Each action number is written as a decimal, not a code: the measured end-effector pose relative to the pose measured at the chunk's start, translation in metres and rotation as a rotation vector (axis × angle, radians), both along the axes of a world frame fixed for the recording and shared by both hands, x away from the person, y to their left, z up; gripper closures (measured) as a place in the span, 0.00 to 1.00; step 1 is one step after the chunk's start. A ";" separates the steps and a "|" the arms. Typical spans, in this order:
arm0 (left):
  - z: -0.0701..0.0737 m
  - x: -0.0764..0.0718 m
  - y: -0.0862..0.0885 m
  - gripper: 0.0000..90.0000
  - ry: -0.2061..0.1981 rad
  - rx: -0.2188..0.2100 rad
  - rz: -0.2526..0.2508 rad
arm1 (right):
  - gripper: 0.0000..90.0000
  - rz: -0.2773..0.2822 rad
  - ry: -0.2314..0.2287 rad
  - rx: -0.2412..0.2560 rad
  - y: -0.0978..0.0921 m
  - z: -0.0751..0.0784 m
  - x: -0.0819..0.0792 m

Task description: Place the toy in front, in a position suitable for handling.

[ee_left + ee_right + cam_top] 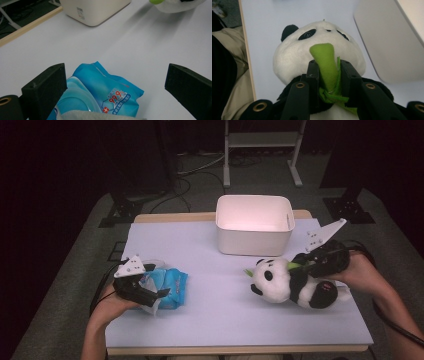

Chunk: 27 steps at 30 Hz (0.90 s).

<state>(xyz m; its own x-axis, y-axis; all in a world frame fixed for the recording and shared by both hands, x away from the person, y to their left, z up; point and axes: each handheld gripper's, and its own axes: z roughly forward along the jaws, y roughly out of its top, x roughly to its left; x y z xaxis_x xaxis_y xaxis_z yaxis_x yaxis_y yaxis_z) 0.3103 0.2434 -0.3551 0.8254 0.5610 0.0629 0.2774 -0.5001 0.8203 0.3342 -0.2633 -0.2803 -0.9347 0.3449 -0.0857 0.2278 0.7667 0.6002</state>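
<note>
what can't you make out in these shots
- Inside of the white bin: in the high view its near wall hides the floor, so what it holds is unknown.
- Wipes pack: in the left gripper view the bottom edge cuts it off; its print is too small to read.
- Panda: in the right gripper view the right gripper covers its body.
- Left gripper: in the high view its fingertips blur into the pack.

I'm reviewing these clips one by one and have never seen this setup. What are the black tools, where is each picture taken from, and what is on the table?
A person holds a hand-operated two-jaw gripper in each hand; there is no robot arm. The high view looks down on the table. The other two pictures come from cameras riding on each gripper. The left gripper is open around a blue wipes pack. The right gripper is shut on the green felt piece of a panda toy. A white bin stands behind.
</note>
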 end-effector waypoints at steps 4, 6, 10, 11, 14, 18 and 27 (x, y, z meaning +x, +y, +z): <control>0.000 0.000 0.001 0.03 0.004 0.000 0.003 | 0.79 0.048 -0.003 0.003 0.020 0.002 0.006; 0.000 0.000 0.001 0.03 0.004 0.002 0.001 | 0.79 0.060 -0.003 0.007 0.028 0.003 0.008; 0.001 -0.001 0.001 0.03 0.003 -0.004 0.000 | 0.79 0.097 -0.004 0.019 0.047 0.005 0.014; 0.000 -0.001 0.001 0.03 0.005 -0.008 0.002 | 0.79 0.108 -0.004 0.022 0.051 0.005 0.015; 0.000 -0.001 0.001 0.03 0.008 -0.009 0.000 | 0.79 0.128 -0.004 0.016 0.064 0.004 0.019; 0.000 -0.001 0.002 0.03 0.007 -0.012 -0.001 | 0.79 0.151 0.004 0.022 0.077 0.001 0.024; -0.001 0.000 0.002 0.03 0.009 -0.009 -0.003 | 0.79 0.194 0.023 0.024 0.107 -0.006 0.035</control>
